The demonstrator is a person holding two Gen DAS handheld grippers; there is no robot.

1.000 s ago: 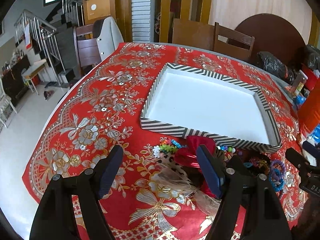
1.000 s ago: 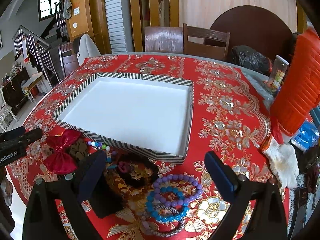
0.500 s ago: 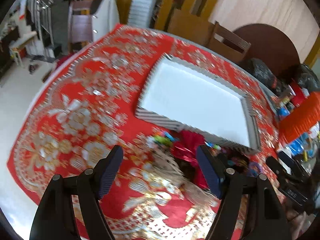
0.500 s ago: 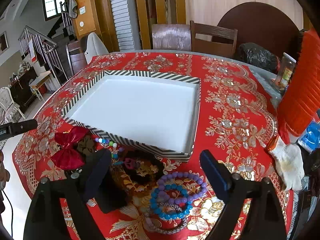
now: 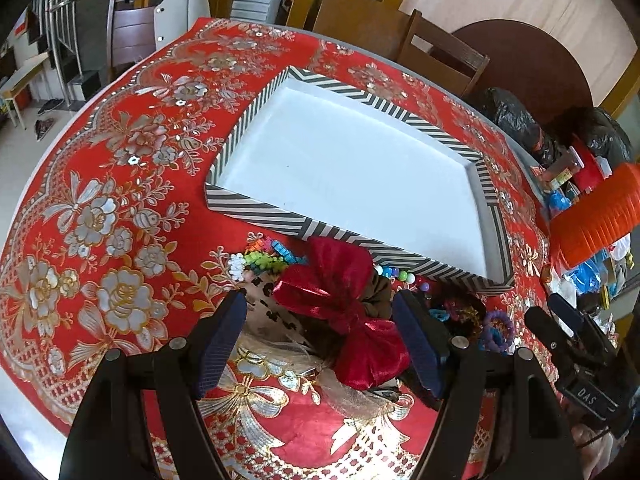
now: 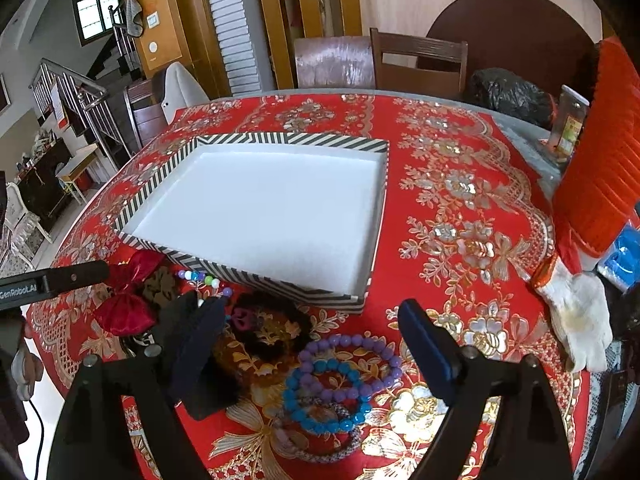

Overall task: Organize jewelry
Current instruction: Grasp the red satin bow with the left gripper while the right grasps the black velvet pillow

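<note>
Two grippers hung over the jewelry heaped in front of the striped tray [image 5: 256,216], which lay bare on the red floral tablecloth [image 5: 120,184]. The left gripper [image 5: 320,340] stood wide apart around the red satin bow [image 5: 344,312], pads not yet pressing. The right gripper [image 6: 312,344] was equally wide above the purple bead bracelet [image 6: 352,360] and blue bead bracelet [image 6: 324,400], holding nothing. The bow was probably best pinched at its knotted centre, clear of the brown scrunchie [image 5: 378,294] beside it, then lifted into the tray.
</note>
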